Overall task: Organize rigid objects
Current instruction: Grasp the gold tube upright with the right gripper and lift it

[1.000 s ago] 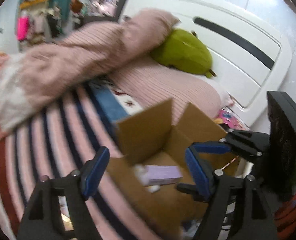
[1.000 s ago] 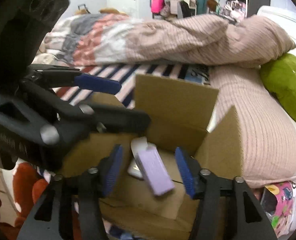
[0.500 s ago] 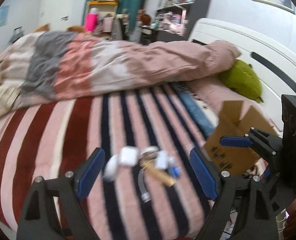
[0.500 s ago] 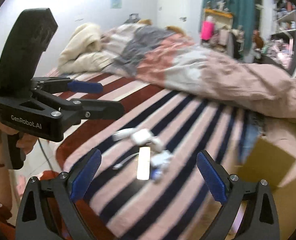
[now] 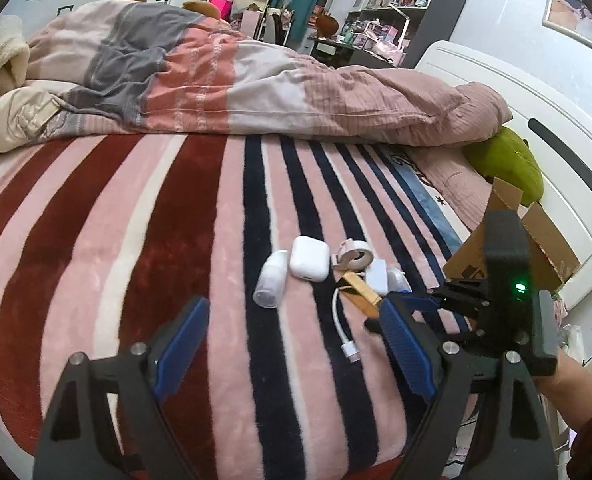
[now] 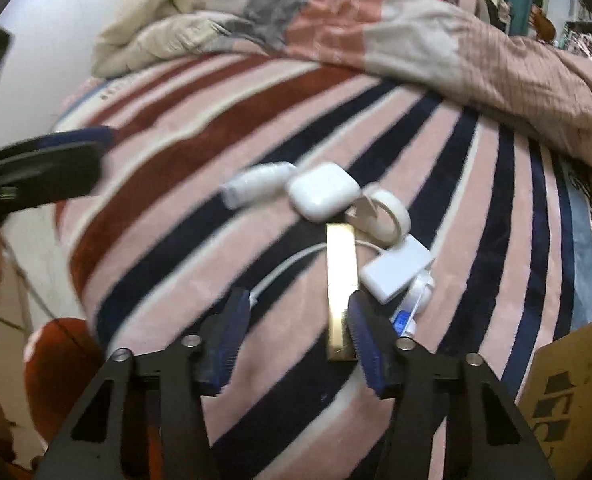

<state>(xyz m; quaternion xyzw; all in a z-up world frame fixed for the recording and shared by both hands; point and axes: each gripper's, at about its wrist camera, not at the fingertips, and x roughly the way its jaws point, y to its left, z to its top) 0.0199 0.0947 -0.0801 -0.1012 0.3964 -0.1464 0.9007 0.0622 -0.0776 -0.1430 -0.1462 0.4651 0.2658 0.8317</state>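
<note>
Several small rigid items lie clustered on your striped plush bed blanket (image 5: 200, 240), waiting for collection; the step in hand looks like the next pick from this pile.

Left wrist view:
- Left gripper (image 5: 292, 350): jaws spread wide, nothing between them, hovering short of the pile.
- White rounded plastic earbud case (image 5: 309, 258): smooth, pillow-shaped, touching the small white cylindrical bottle (image 5: 271, 284), which lies on its side.
- Pale roll of tape (image 5: 353, 255): a ring, just behind the case.
- Long gold rectangular bar (image 5: 359, 294): glossy, hard-edged, lying across the thin white cable with a plug end (image 5: 345, 338).
- Flat white rectangular adapter block (image 5: 377, 278): beside the bar.
- Brown corrugated cardboard box (image 5: 535, 248): flaps up, at the bed's right edge; judged to be the destination.
- Right gripper body: black, green light lit, next to the pile.

Right wrist view (some motion blur):
- Right gripper (image 6: 299, 334): jaws have just been closing; the gold bar's near end sits between them against the right-hand pad (image 6: 365, 340), while the other pad stands clear, so it is not yet gripped.
- Bar, case, tape, adapter and a small white-and-blue item (image 6: 409, 312) crowd together.

Next move, as judged: finish closing across the bar's narrow width, then lift straight, since its slick faces may slip and it overlaps the cable.
</note>
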